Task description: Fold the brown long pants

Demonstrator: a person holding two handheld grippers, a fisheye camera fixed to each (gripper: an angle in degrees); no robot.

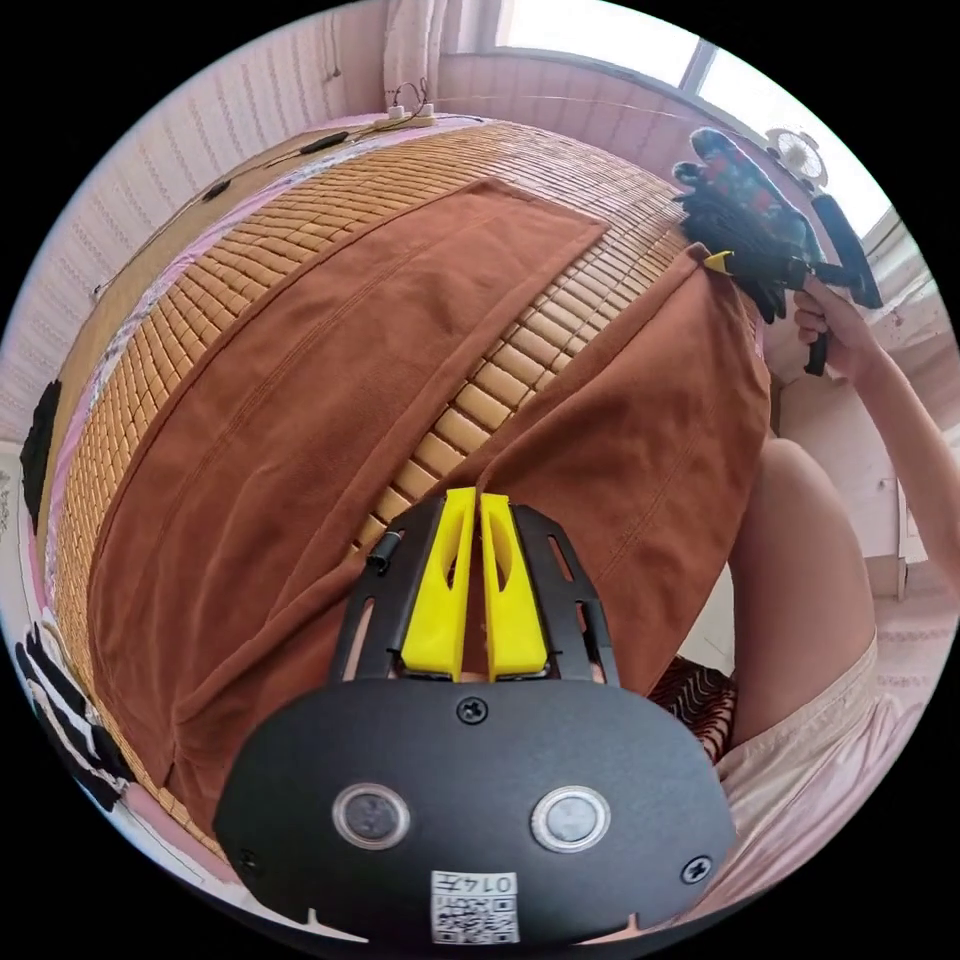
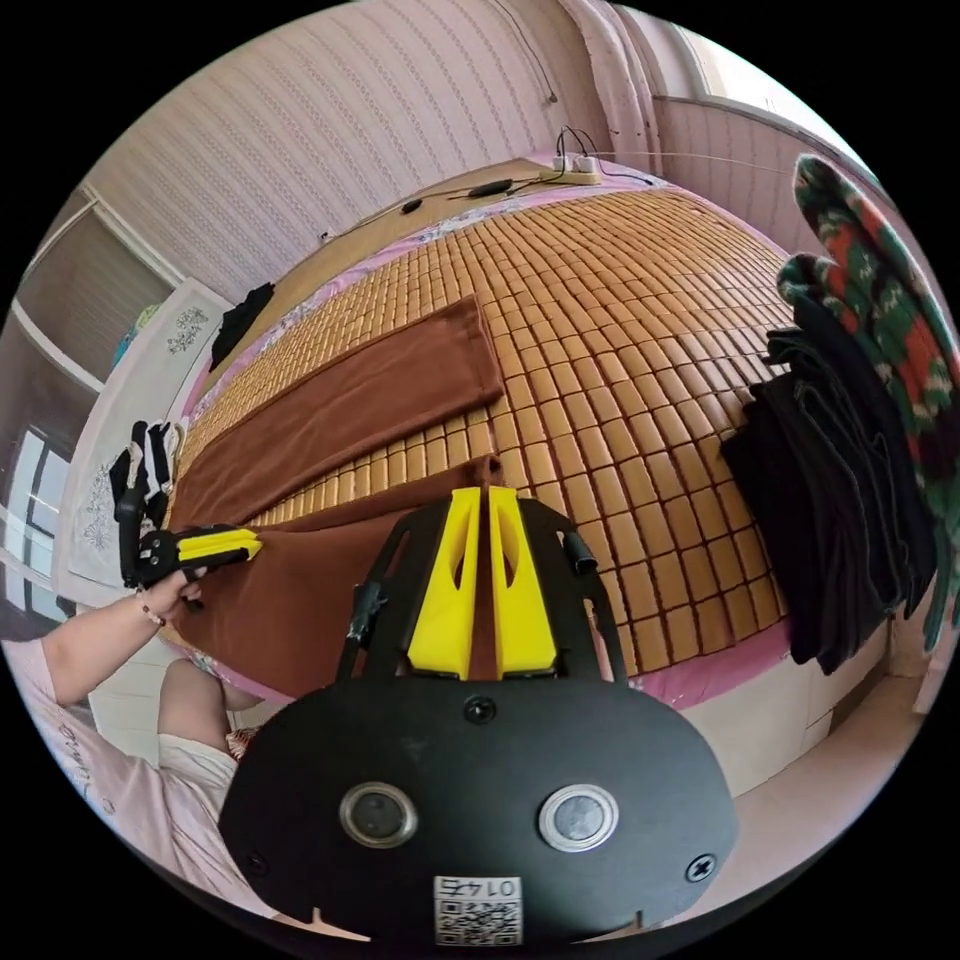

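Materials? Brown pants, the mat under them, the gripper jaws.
Brown pants: matte, soft woven cloth, probably brushed cotton; it drapes and shows seams. Mat: likely bamboo tiles, glossy tan rectangles in rows. Left gripper jaws: yellow moulded plastic, smooth, on black plates.

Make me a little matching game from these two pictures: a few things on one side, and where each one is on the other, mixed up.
Things:
1. brown pants
2. dark folded clothes
3. power strip
4. black and white garment

Places:
A. stacked at the mat's right edge in the right gripper view
B. at the far end of the bed, cables plugged in
C. spread on the bamboo mat, legs apart
D. at the bed's left edge, beyond the left gripper

Pairs: 1-C, 2-A, 3-B, 4-D
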